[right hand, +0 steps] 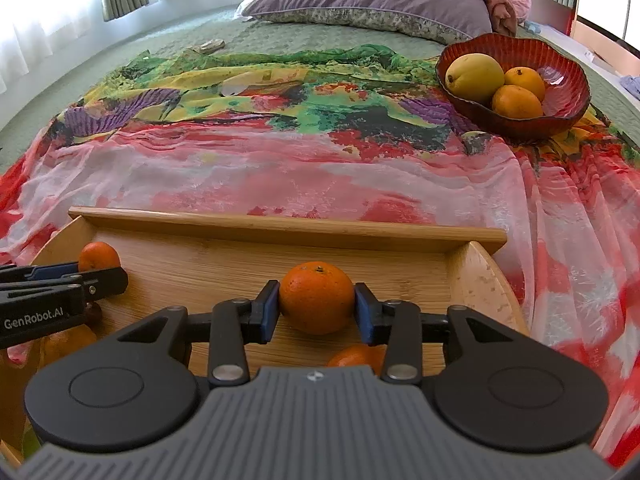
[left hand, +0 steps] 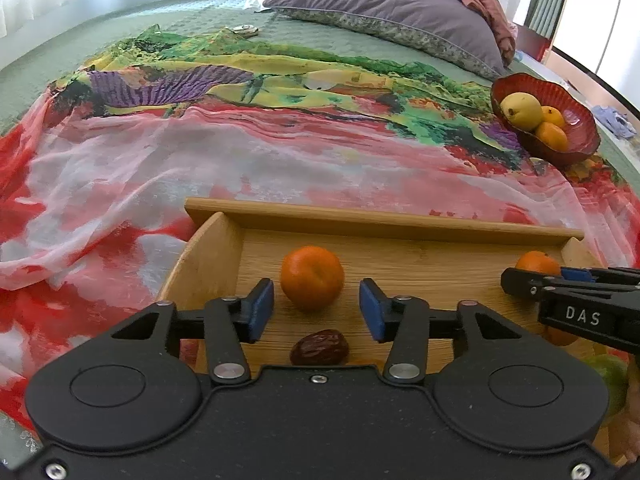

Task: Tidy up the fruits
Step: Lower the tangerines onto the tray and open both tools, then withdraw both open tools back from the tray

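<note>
Right claw (right hand: pixel 316 312) clamps tangerine (right hand: pixel 316 297); left claw (left hand: pixel 316 309) released; fruit beneath, maybe tangerine, half hidden.

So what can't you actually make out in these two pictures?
- Left wrist view: a greenish fruit at the right edge, cut off by the frame and the right hand-held gripper.
- Right wrist view: an orange fruit in the wooden tray, mostly hidden by that gripper's body.
- Small object far up the bed: too small to identify.

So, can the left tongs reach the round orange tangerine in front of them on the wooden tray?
Probably yes. The left tongs are open, the round orange tangerine sits just ahead between the blue pads, and nothing blocks it.
</note>
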A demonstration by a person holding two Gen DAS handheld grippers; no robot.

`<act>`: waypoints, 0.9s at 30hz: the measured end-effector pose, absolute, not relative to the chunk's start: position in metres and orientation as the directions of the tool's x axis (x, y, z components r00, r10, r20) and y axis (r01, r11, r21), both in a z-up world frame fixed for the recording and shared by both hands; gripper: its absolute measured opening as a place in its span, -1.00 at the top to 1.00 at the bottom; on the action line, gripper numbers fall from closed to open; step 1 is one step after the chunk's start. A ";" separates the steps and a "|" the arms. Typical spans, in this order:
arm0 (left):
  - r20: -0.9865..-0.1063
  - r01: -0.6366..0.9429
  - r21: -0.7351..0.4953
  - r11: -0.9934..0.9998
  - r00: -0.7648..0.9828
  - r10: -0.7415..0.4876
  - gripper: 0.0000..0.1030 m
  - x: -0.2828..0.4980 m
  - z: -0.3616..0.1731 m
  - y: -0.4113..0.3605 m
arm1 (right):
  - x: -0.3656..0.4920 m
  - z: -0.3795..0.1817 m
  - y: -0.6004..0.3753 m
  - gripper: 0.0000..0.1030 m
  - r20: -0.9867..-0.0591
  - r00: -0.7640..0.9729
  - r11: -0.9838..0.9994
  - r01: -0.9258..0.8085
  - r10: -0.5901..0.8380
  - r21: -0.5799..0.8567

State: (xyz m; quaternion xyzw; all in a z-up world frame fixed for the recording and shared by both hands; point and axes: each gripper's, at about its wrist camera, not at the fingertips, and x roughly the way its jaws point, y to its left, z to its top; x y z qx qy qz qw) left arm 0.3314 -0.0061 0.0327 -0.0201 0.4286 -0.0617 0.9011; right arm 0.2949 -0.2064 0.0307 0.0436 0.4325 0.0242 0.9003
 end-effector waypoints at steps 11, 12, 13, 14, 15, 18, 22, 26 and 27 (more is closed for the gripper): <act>-0.750 0.106 -0.099 0.990 0.646 -0.144 -0.53 0.324 0.041 -0.002 | 0.291 0.035 -0.201 -0.23 -0.757 0.648 0.994 -0.006 0.088 0.110; -0.747 0.110 -0.098 0.989 0.649 -0.146 -0.57 0.323 0.042 -0.002 | 0.290 0.036 -0.201 -0.27 -0.753 0.652 0.994 -0.006 0.089 0.112; -0.745 0.114 -0.096 0.989 0.651 -0.147 -0.60 0.322 0.044 -0.002 | 0.289 0.037 -0.201 -0.29 -0.750 0.655 0.993 -0.007 0.091 0.115; -0.742 0.119 -0.094 0.988 0.654 -0.149 -0.63 0.321 0.045 -0.002 | 0.289 0.037 -0.200 -0.30 -0.748 0.657 0.993 -0.008 0.092 0.116; -0.739 0.122 -0.092 0.988 0.656 -0.150 -0.66 0.319 0.047 -0.002 | 0.289 0.038 -0.200 -0.32 -0.747 0.659 0.993 -0.007 0.091 0.116; -0.734 0.124 -0.089 0.988 0.662 -0.149 -0.74 0.316 0.051 -0.001 | 0.287 0.040 -0.199 -0.35 -0.741 0.666 0.993 -0.003 0.088 0.116; -0.729 0.127 -0.083 0.988 0.669 -0.147 -0.80 0.311 0.054 -0.001 | 0.283 0.046 -0.199 -0.43 -0.729 0.678 0.993 -0.004 0.089 0.117; -0.721 0.123 -0.063 0.990 0.681 -0.130 -0.88 0.304 0.060 -0.003 | 0.277 0.052 -0.196 -0.59 -0.712 0.699 0.996 -0.013 0.072 0.087; -0.719 0.127 -0.063 0.990 0.682 -0.133 -0.90 0.302 0.061 -0.003 | 0.274 0.054 -0.195 -0.66 -0.705 0.707 0.997 -0.015 0.066 0.078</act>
